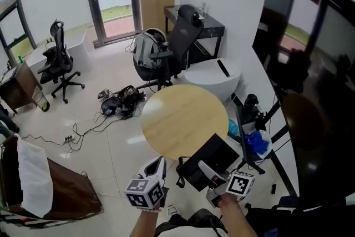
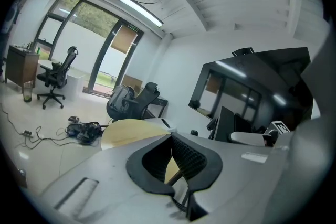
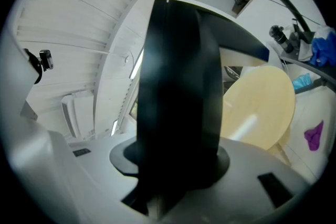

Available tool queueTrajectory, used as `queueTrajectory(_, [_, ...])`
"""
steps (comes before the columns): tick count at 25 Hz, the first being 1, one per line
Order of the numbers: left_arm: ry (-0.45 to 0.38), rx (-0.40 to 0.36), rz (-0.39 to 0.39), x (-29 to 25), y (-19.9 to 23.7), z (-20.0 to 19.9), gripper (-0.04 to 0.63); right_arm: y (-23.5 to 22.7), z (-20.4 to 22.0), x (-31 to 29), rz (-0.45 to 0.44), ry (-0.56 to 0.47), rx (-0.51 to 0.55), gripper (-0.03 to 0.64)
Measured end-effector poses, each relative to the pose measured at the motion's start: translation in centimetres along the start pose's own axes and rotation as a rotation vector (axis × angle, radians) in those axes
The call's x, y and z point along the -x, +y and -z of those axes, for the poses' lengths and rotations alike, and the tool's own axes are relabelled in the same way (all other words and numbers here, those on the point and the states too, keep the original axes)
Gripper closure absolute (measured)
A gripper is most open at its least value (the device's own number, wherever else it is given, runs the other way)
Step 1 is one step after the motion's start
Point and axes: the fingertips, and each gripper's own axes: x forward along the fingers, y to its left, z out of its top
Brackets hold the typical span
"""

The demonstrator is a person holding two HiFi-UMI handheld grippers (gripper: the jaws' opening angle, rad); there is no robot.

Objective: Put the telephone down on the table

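Inspector: State of the telephone?

Operator: The telephone (image 1: pixel 213 159) is a black slab gripped at its near end by the right gripper (image 1: pixel 207 170). The fingers are partly closed and press on both faces. It hangs in the air at the 5 o'clock rim of the round tabletop (image 1: pixel 177 114), not set down.

Inspector: The other hand?

Operator: The left gripper (image 1: pixel 160 165) is at 7 o'clock of the tabletop, fingers drawn together on nothing.

Inspector: Recommendation?

Operator: Carry the slab toward 12 o'clock until all of it is over bare wood — centre, not rim. Level it, lower until its underside rests flat, and only then part the fingers. The main risk, in my judgement, is an early release near the edge — it could tip off.
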Motion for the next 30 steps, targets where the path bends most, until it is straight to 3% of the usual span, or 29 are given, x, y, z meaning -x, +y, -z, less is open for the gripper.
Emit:
queueTrajectory(14, [-0.013,0.079,-0.116,-1.0,4.7,0.4,0.611,-3.6,3.8,-8.3,-0.135,0.291,-0.016,0.443])
queueTrajectory(30, [0.085,0.129,-0.205,-9.4,8.6,2.9,0.611,-16.4,5.1,-17.2,-0.216,0.605,0.054,0.442])
